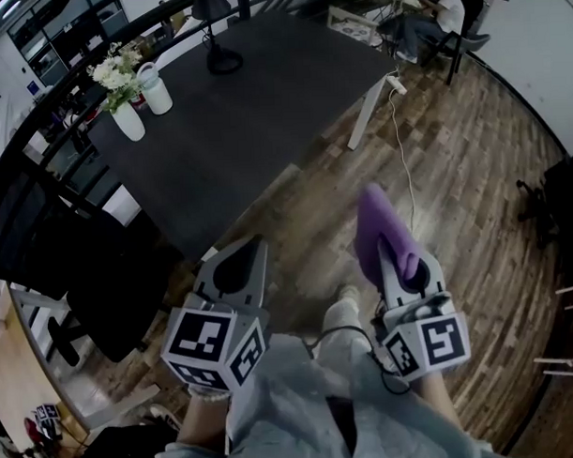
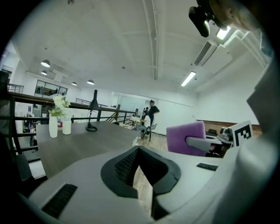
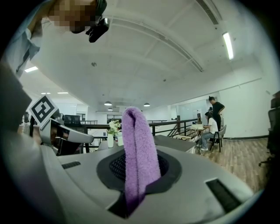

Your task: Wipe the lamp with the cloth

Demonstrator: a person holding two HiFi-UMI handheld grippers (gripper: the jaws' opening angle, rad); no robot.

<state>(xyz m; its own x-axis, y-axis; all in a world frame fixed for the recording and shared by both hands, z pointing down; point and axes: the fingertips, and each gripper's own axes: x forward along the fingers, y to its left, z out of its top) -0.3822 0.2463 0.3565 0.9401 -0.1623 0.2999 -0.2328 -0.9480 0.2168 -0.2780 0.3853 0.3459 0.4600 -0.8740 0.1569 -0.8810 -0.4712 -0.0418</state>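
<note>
A black desk lamp (image 1: 216, 38) stands at the far end of the dark table (image 1: 255, 121); it also shows as the lamp (image 2: 92, 113) in the left gripper view. My right gripper (image 1: 393, 257) is shut on a purple cloth (image 1: 375, 220), which sticks up out of its jaws, over the wooden floor and short of the table. In the right gripper view the cloth (image 3: 138, 140) rises from the middle of the right gripper (image 3: 139, 170). My left gripper (image 1: 252, 248) hangs near the table's front corner, shut with nothing in it; its jaws meet at the left gripper (image 2: 139, 151) tip.
A white vase of flowers (image 1: 123, 102) and a white jar (image 1: 156, 91) stand at the table's left edge. A black office chair (image 1: 92, 296) sits at the left. A cable (image 1: 403, 163) runs over the floor by the white table leg (image 1: 367, 113). People sit at the far right (image 1: 443, 21).
</note>
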